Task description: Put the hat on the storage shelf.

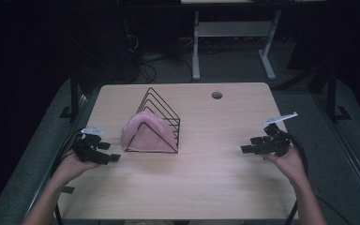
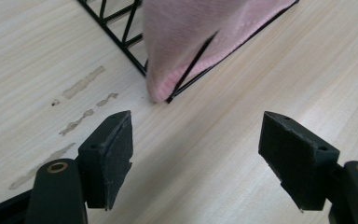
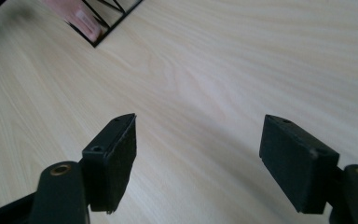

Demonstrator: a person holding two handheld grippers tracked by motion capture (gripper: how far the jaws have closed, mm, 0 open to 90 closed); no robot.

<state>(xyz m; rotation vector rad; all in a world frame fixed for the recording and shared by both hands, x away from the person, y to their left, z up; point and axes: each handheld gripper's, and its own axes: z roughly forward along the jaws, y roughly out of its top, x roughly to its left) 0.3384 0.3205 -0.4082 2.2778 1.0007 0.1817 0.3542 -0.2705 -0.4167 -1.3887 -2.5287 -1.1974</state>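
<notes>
Forearms: nearest the high camera, both come in from the bottom edge, one to each side of the table (image 1: 183, 187).
Left gripper (image 1: 104, 152): held low over the tabletop just left of the rack; jaws spread wide with nothing between them, pads bare in the left gripper view.
Right gripper (image 1: 249, 146): well apart from the rack, over bare wood toward the right side; jaws likewise wide apart and empty.
Pink cloth (image 1: 146, 131): draped over the front of the black wire rack (image 1: 166, 105), hanging down both slopes; its lower left corner (image 2: 161, 86) reaches the tabletop beside the rack's front corner.
Rack: stands upright near the table's middle, a triangular frame with several dividers behind the cloth.
Progress: the cloth appears already hung on the rack and neither tool touches it, so the draping looks done.
Left to do: little, judging by this; perhaps only straightening the low corner, which sits closest to the left gripper.
</notes>
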